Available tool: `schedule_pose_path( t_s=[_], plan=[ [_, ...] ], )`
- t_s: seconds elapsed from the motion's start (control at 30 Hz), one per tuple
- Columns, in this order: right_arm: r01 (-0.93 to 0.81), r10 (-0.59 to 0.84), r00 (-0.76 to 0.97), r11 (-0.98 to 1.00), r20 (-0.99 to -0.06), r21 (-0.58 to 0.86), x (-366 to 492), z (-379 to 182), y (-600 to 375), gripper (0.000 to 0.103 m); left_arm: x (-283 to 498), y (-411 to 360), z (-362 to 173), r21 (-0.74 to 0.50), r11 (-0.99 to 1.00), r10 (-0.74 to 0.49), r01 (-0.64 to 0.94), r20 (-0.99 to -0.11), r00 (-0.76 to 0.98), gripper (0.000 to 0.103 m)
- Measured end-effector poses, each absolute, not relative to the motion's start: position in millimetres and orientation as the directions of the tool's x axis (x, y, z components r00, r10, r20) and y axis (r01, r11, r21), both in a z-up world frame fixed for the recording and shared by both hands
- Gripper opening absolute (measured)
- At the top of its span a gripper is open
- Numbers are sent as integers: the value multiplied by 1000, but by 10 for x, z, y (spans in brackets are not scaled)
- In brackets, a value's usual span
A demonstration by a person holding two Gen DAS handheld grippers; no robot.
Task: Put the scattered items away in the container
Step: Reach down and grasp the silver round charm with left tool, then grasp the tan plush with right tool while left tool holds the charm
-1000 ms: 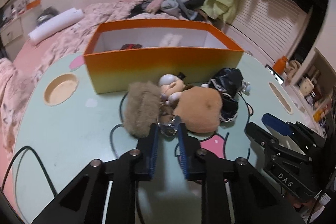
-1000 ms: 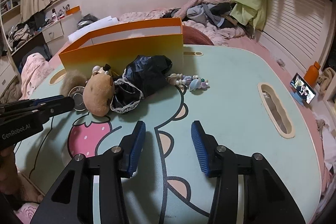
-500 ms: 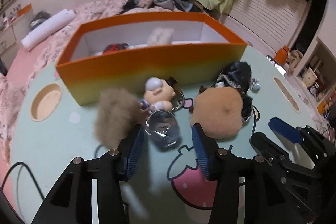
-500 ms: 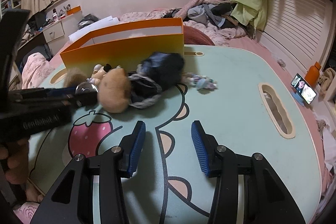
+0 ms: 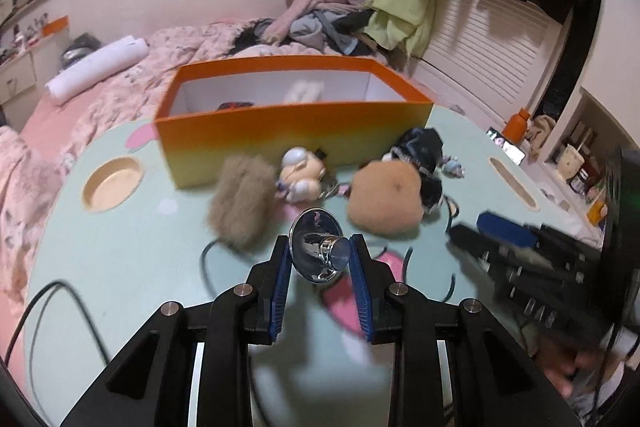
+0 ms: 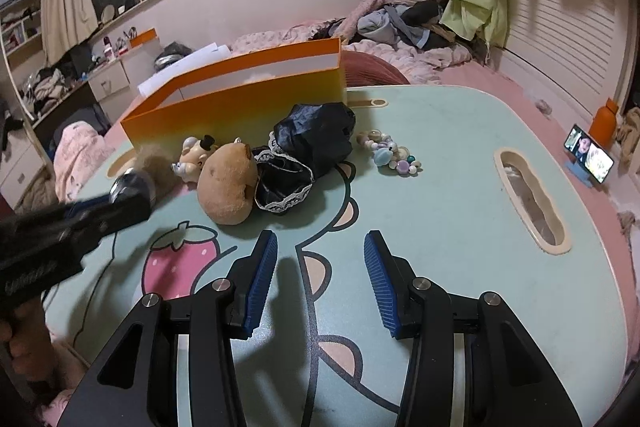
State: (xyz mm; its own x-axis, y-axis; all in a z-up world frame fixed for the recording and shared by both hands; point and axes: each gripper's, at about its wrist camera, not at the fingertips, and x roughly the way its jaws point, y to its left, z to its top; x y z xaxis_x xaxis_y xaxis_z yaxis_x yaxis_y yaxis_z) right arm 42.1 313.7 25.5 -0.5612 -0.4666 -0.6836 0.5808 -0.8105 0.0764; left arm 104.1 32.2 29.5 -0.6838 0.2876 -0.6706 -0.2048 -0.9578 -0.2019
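— Where do we stand?

— Our left gripper (image 5: 320, 259) has its pads clamped on the shiny chrome piece (image 5: 318, 251), lifted just above the table (image 6: 460, 187), short of the orange box (image 5: 288, 131). Our right gripper (image 6: 320, 267) hangs with fingers apart, empty.

— What's left?

— Most of it: the fur tuft (image 5: 240, 203), the small doll (image 5: 300, 175), the brown plush (image 6: 228, 183), the dark lace cloth (image 6: 312, 139) and the beads (image 6: 390, 153). A few things already lie in the box.
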Motion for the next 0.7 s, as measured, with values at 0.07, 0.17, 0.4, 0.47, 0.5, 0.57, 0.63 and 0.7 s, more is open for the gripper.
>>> schedule_pose_path(
  t_s=[0.07,0.17,0.4,0.47,0.5,0.57,0.63,0.7],
  plan=[
    [595,-492,-554,-798,-672,95,430,302,3138,47,1097,267,279,-204,-963,268,-176,-668,-694,27],
    [635,-544,-558,-766,-627,100,471,463,3076,47,1121,182,287,-226,-964,258,-142,-653,-712,27],
    [713,-572,-481,-696,-664,84,393,539,2610,47,1123,237,251,-207,-965,260,-162,-665,-700,27],
    [738,-562,-456,-672,-690,60,350,492,2452,48,1134,242,260,-203,-965,259,-165,-662,-703,27],
    [743,-554,-451,-667,-699,49,332,466,2400,50,1137,241,263,-203,-965,261,-167,-661,-704,27],
    [737,-512,-465,-676,-722,5,300,370,2286,60,1138,226,266,-207,-964,263,-166,-659,-705,27],
    [739,-482,-453,-674,-750,-13,277,288,2233,59,1139,212,266,-213,-964,263,-160,-658,-706,27],
    [754,-504,-444,-657,-741,-5,313,302,2249,41,1148,191,272,-221,-963,263,-154,-654,-710,27]
  ],
)
